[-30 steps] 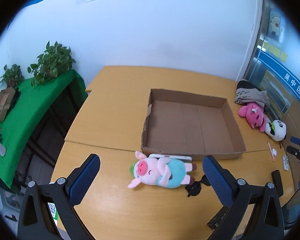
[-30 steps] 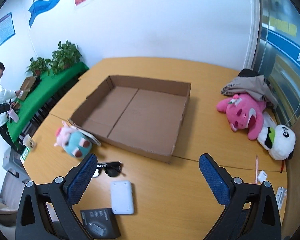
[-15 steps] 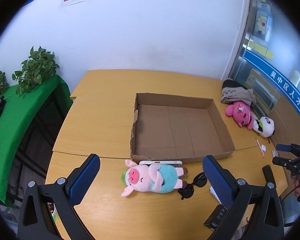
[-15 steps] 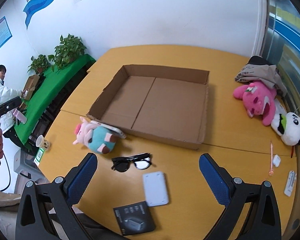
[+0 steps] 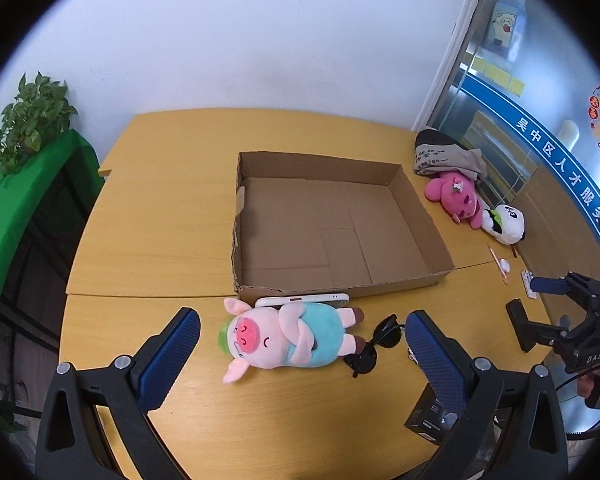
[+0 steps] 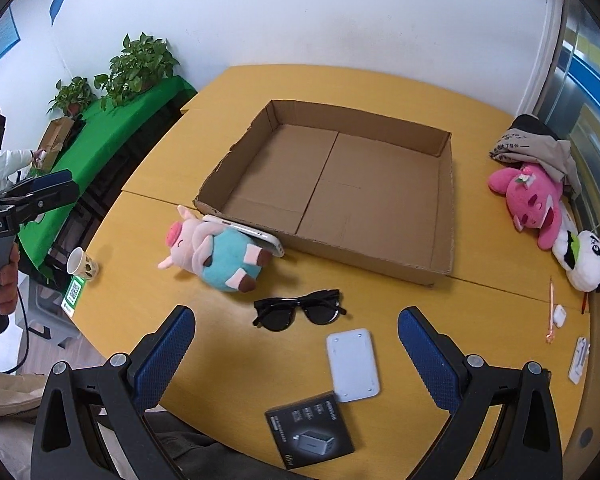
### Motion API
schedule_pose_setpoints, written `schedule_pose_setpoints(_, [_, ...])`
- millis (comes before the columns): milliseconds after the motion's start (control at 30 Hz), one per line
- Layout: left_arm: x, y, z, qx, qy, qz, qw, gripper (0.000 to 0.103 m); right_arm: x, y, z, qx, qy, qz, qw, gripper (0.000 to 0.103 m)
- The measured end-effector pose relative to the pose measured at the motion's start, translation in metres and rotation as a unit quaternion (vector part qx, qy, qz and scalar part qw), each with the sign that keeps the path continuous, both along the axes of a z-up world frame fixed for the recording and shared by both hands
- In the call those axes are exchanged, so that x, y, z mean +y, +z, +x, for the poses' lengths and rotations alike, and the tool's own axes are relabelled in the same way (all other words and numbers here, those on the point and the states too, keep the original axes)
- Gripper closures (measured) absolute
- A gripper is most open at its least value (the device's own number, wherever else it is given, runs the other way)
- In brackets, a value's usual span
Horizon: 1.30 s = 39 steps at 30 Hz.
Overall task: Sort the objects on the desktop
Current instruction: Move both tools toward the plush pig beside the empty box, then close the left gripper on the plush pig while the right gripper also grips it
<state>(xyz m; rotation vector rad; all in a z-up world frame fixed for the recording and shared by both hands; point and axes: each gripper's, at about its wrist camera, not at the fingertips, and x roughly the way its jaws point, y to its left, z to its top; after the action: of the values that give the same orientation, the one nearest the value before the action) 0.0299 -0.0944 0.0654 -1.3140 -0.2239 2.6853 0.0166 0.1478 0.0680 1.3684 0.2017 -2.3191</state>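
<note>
An empty cardboard box (image 5: 428, 216) (image 6: 444, 216) lies open on the yellow table. In front of it lie a pink pig plush in a teal shirt (image 5: 288, 338) (image 6: 220, 254), a white phone (image 5: 302, 300) (image 6: 256, 234) against the box wall, and black sunglasses (image 5: 374, 346) (image 6: 300, 310). A white power bank (image 6: 353, 364) and a black charger box (image 6: 310, 434) (image 5: 430, 420) lie nearer. My left gripper (image 5: 300, 344) is open above the pig. My right gripper (image 6: 296, 344) is open above the sunglasses and power bank.
A pink plush (image 6: 534, 202) (image 5: 458, 196), a panda plush (image 6: 584, 258) (image 5: 506, 224) and a folded garment (image 6: 536, 148) lie at the table's right. A paper cup (image 6: 81, 266) stands at the left edge. Small white items and a pen (image 6: 552, 308) lie far right. Green table with plants (image 6: 140, 64) stands left.
Both grippers have drawn back and risen, so more of the table shows. The left view has swung right. Objects on the table have not moved.
</note>
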Motion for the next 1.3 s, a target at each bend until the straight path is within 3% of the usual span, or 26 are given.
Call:
schedule_pose_setpoints(200, [0.004,-0.006,-0.008,-0.012,-0.009,-0.003,0.9999,0.002,-0.014,-0.005,-0.002,-0.008,0.009,-0.008,1.000,0.008])
schedule_pose_setpoints(267, [0.005,-0.009,-0.012,-0.018,-0.013,0.004,0.9997,0.007,-0.016,-0.007,-0.004,-0.014,0.012,-0.013,1.000,0.021])
schedule_pose_setpoints(300, [0.005,-0.010,-0.014,-0.021,-0.015,0.008,0.9996,0.012,-0.017,-0.008,-0.006,-0.018,0.016,-0.018,1.000,0.026])
schedule_pose_setpoints(367, [0.006,-0.015,-0.019,-0.029,-0.015,0.012,0.9994,0.024,-0.019,-0.009,-0.009,-0.026,0.024,-0.027,0.999,0.052])
schedule_pose_setpoints(433, [0.005,-0.021,-0.024,-0.038,-0.019,0.026,0.9987,0.053,-0.020,-0.011,-0.015,-0.038,0.033,-0.039,0.998,0.067])
schedule_pose_setpoints(467, [0.004,-0.023,-0.026,-0.041,-0.022,0.035,0.9983,0.061,-0.021,-0.013,-0.018,-0.044,0.035,-0.040,0.998,0.067])
schedule_pose_setpoints(500, [0.003,-0.025,-0.028,-0.045,-0.022,0.041,0.9979,0.069,-0.022,-0.013,-0.020,-0.047,0.038,-0.039,0.997,0.068])
schedule_pose_setpoints(600, [0.001,-0.031,-0.036,-0.054,-0.015,0.043,0.9975,0.067,-0.027,-0.015,-0.029,-0.053,0.043,-0.042,0.997,0.061])
schedule_pose_setpoints(667, [-0.002,-0.035,-0.040,-0.060,-0.010,0.041,0.9973,0.060,-0.030,-0.017,-0.035,-0.059,0.047,-0.042,0.996,0.029])
schedule_pose_setpoints(733, [-0.006,-0.042,-0.044,-0.070,0.000,0.035,0.9969,0.044,-0.037,-0.021,-0.039,-0.062,0.053,-0.036,0.996,0.018])
schedule_pose_setpoints(900, [-0.016,-0.063,-0.053,-0.099,0.003,0.050,0.9938,0.040,-0.060,-0.046,-0.051,-0.100,0.077,-0.038,0.991,0.014])
schedule_pose_setpoints(1067, [-0.025,-0.091,-0.064,-0.132,-0.001,0.062,0.9893,0.040,-0.087,-0.084,-0.071,-0.148,0.085,-0.072,0.983,0.014])
schedule_pose_setpoints(1300, [-0.037,-0.140,-0.082,-0.179,-0.018,0.080,0.9804,0.040,-0.114,-0.145,-0.106,-0.215,0.064,-0.085,0.971,0.014])
